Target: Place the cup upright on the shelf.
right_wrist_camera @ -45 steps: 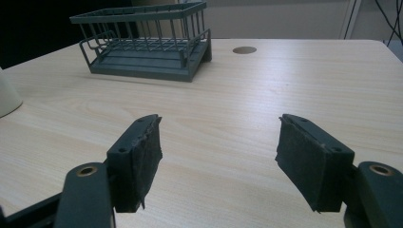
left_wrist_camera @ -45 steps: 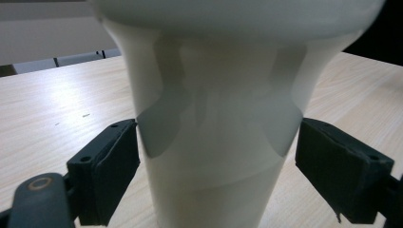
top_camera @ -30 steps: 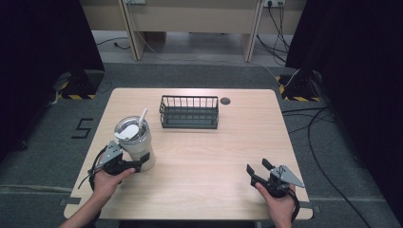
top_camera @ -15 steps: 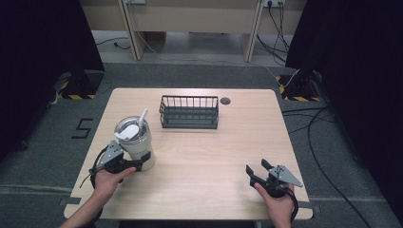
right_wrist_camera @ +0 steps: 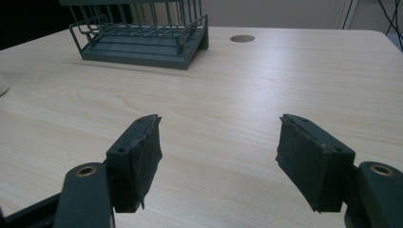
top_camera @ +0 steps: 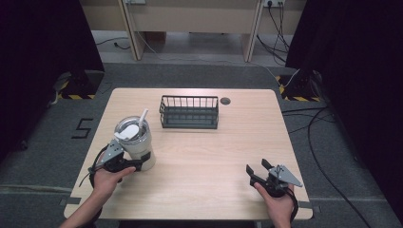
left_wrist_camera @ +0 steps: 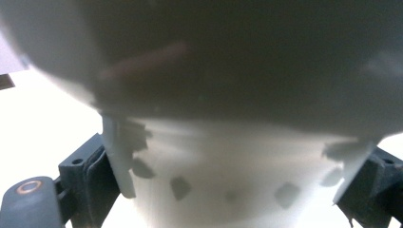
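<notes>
A pale tumbler (top_camera: 135, 142) with a clear lid and a white straw stands upright at the table's left front. My left gripper (top_camera: 144, 161) holds it low on the body, with a jaw pressed on each side. In the left gripper view the tumbler (left_wrist_camera: 228, 142) is very close and blurred, and the left gripper (left_wrist_camera: 237, 190) has a dark jaw at either side of its narrow base. My right gripper (top_camera: 256, 170) rests near the front right edge of the table, open. In the right gripper view nothing lies between the fingers of the right gripper (right_wrist_camera: 218, 142), just bare wood.
A dark wire basket (top_camera: 189, 112) stands at the back centre of the wooden table (top_camera: 214, 152), with a round cable hole (top_camera: 225, 100) just to its right. The basket (right_wrist_camera: 142, 33) and the hole (right_wrist_camera: 242, 38) lie far ahead in the right gripper view.
</notes>
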Demonstrator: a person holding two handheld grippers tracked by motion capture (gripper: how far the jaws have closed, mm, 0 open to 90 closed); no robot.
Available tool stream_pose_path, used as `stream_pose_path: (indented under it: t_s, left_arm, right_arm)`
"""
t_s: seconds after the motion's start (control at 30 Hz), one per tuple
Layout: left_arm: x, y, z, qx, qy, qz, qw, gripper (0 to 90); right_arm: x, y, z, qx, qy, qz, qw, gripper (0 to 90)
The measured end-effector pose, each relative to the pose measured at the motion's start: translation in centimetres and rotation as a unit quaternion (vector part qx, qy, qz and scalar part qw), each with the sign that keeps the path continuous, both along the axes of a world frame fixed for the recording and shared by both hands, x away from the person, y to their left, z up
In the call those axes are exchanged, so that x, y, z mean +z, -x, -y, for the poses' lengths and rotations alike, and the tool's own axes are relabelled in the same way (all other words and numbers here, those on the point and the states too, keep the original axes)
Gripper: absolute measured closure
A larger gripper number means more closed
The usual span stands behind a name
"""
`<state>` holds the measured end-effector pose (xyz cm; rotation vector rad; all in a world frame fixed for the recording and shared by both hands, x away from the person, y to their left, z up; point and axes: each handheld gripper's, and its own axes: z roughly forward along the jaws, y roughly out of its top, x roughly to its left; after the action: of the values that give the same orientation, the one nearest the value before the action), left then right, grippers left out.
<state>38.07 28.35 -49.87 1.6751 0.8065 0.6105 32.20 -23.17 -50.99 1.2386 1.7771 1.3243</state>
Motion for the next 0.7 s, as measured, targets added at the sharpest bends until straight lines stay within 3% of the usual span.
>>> stream_pose_path:
  t_s: [0.23,0.7]
  left_arm:
    - [0.7,-0.2,0.0,-0.008,0.01,0.001,0.9999,9.9]
    - [2.5,-1.0,0.2,-0.006,0.005,0.021,0.9997,10.0]
  right_arm:
    - [0.0,-0.1,0.1,-0.003,0.0,-0.002,1.0,31.5]
    - [0.0,0.0,0.2,-0.009,-0.004,0.0,1.0,31.5]
